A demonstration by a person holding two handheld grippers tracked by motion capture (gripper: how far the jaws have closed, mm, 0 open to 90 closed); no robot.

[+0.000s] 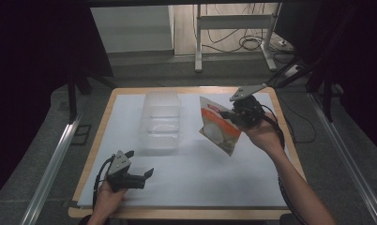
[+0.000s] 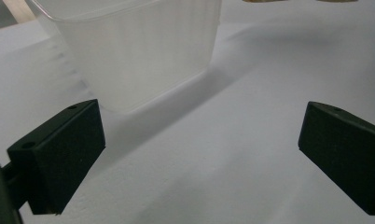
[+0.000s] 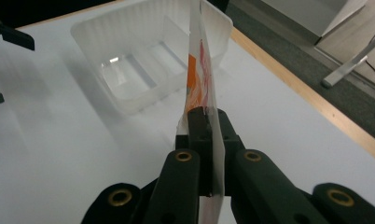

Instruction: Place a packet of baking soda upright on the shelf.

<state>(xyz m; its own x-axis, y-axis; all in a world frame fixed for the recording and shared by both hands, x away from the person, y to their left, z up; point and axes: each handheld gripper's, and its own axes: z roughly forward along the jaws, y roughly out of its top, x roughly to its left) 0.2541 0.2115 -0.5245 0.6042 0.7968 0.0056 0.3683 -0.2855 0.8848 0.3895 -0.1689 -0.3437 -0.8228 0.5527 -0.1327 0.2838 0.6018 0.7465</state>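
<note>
A clear plastic tub (image 1: 160, 123) stands open-topped at the middle of the white sheet; it rises just beyond my left jaws as the tub (image 2: 139, 51) and lies farther off as the tub (image 3: 148, 60). My right gripper (image 1: 233, 117) is shut on the edge of a white and orange pouch (image 1: 220, 130), held in the air right of the tub. Edge-on, the pouch (image 3: 202, 79) stands pinched between the jaws of my right gripper (image 3: 209, 126). My left gripper (image 1: 147, 176) rests low near the front left, open, nothing between its jaws; the left gripper (image 2: 199, 149) points at bare sheet.
The white sheet (image 1: 186, 173) covers a wooden table whose edge (image 1: 290, 140) runs along the right. Beyond the table stand a metal frame leg (image 1: 198, 37) and cables on the floor (image 1: 250, 44).
</note>
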